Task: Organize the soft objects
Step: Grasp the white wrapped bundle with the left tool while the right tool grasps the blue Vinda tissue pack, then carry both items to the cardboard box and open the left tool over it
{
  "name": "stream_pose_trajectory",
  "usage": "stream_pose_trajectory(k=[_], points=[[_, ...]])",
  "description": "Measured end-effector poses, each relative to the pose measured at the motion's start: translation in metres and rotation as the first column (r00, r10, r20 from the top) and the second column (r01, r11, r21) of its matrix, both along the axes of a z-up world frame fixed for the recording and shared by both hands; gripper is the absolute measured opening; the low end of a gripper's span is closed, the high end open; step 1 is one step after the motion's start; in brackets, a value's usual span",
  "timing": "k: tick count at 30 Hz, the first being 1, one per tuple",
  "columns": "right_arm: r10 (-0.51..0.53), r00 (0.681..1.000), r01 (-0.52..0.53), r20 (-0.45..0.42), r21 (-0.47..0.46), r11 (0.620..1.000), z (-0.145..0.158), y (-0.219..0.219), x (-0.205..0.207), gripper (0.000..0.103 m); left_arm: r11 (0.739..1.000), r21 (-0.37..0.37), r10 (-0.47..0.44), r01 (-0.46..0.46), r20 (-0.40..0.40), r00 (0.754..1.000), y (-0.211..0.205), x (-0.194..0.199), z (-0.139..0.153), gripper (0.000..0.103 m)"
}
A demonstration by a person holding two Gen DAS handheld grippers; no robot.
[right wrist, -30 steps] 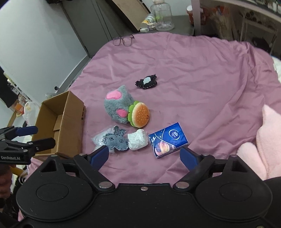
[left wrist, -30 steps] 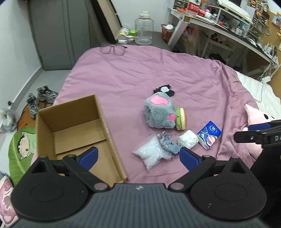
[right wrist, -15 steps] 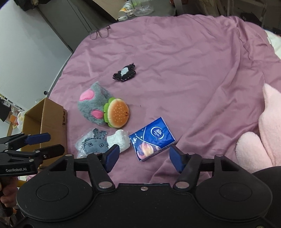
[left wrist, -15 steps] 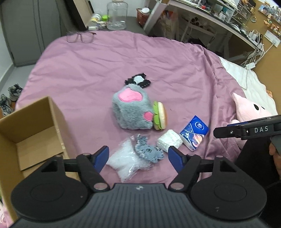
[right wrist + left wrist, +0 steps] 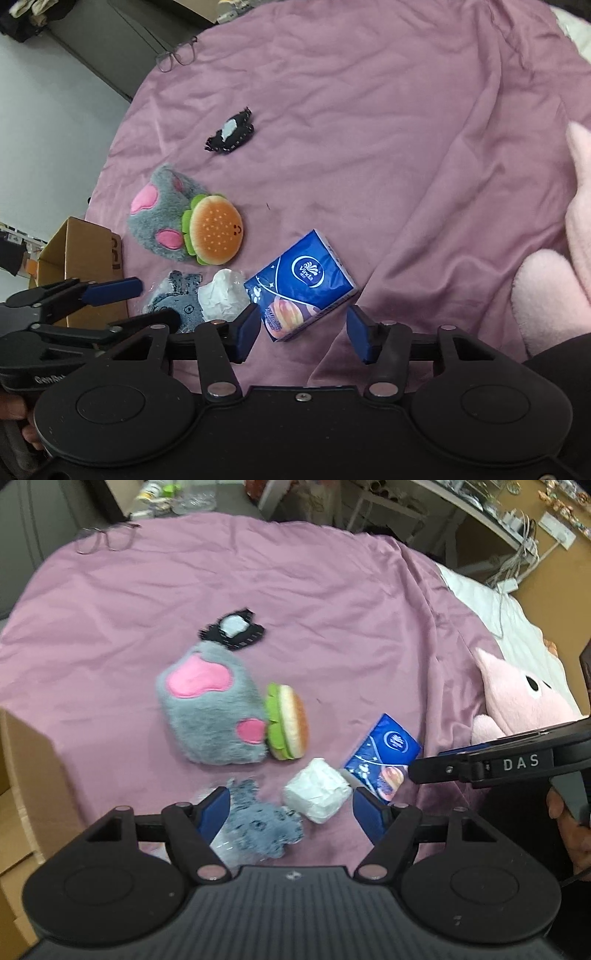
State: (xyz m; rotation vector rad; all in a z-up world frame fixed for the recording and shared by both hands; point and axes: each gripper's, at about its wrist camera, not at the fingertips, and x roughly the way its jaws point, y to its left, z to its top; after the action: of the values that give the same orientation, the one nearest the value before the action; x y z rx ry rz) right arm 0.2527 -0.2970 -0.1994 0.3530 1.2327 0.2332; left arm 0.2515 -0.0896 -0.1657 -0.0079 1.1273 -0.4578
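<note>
Mauve bedding, a purple quilt [image 5: 332,602], fills most of both wrist views and carries every soft item. Pale pink plush pig [image 5: 524,698] lies at the right edge of the left wrist view, partly off the quilt. At the far left edge a brown cardboard box [image 5: 85,251] stands open beside the quilt, just left of the cluster of toys.

Near the middle of the left wrist view sits a grey plush paw [image 5: 210,712] with pink pads, and a burger plush [image 5: 216,232] leans against its right side, touching it. Lower right of the burger lies a blue tissue pack [image 5: 306,284], tilted on the quilt. Just left of that pack rests a white crumpled wad [image 5: 317,790], and left of the wad a small grey knitted toy [image 5: 258,819] lies on a clear plastic bag. Above the paw, apart from it, is a small black-and-white fabric piece [image 5: 232,629]. A pair of glasses [image 5: 105,541] lies at the upper left edge of the quilt.

The left gripper [image 5: 291,808] hovers low over the knitted toy and the white wad, its blue fingers spread wide and holding nothing. The right gripper [image 5: 306,332] hangs just over the near end of the tissue pack, fingers likewise apart and empty.
</note>
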Motion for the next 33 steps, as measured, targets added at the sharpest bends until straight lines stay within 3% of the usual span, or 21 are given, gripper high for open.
stream_pose_trajectory(k=[15,19,20,22,27,31,33], points=[[0.009,0.995,-0.002,-0.102,0.069,0.998,-0.034,-0.001,0.023,0.043,0.999,0.004,-0.053,0.053,-0.121,0.991,-0.033,0.03,-0.048,0.072],[0.009,0.994,-0.002,-0.106,0.072,0.997,-0.037,0.001,0.029,0.044,0.998,0.01,-0.053,0.054,-0.131,0.99,-0.038,0.034,-0.057,0.068],[0.007,0.994,0.001,-0.108,0.073,0.997,-0.037,0.001,0.031,0.044,0.999,0.006,-0.053,0.054,-0.13,0.99,-0.037,0.034,-0.057,0.062],[0.004,0.995,0.004,-0.104,0.076,0.997,-0.036,0.004,0.034,0.047,0.999,0.003,-0.051,0.052,-0.132,0.99,-0.036,0.035,-0.057,0.054],[-0.009,0.995,0.015,-0.098,0.063,0.998,-0.039,0.012,0.039,0.059,0.999,-0.014,-0.038,0.036,-0.134,0.99,-0.031,0.034,-0.056,0.053],[-0.067,0.991,0.078,-0.115,0.097,0.992,-0.043,0.013,0.044,0.074,0.999,-0.024,-0.036,0.034,-0.122,0.992,-0.033,0.032,-0.056,0.053],[-0.09,0.99,0.101,-0.108,0.097,0.99,-0.042,0.016,0.045,0.074,0.999,-0.037,-0.037,0.032,-0.12,0.992,-0.033,0.03,-0.054,0.053]])
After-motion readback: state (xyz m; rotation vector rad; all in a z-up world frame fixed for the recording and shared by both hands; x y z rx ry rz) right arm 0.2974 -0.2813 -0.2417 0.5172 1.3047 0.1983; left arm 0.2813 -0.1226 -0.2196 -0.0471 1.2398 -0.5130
